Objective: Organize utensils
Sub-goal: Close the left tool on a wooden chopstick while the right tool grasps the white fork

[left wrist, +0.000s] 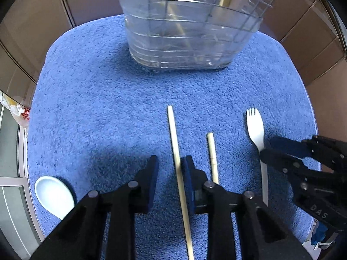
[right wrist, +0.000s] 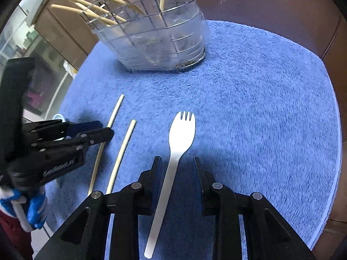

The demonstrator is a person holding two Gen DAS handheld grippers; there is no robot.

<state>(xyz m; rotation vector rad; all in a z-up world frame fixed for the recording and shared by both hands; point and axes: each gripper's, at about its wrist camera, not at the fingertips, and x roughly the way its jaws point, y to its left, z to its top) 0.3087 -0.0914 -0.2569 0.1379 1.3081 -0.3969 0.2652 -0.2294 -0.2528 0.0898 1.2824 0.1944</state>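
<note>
Two wooden chopsticks lie on the blue mat. My left gripper [left wrist: 170, 169] is open and straddles the longer chopstick [left wrist: 176, 156], which lies close to the right finger. The second chopstick [left wrist: 212, 158] lies just right of that finger. A white plastic spork [right wrist: 179, 151] lies on the mat, its handle between the open fingers of my right gripper [right wrist: 177, 169]. A white spoon [left wrist: 54, 195] lies at the mat's left edge. A clear wire-framed utensil holder [left wrist: 190, 26] with several chopsticks stands at the back.
The blue fluffy mat [left wrist: 108, 97] covers a round table. Brown cabinet panels [left wrist: 32, 21] surround it. A crumpled white wrapper [left wrist: 17, 108] lies off the mat's left edge. The right gripper shows at the right of the left wrist view [left wrist: 303, 164].
</note>
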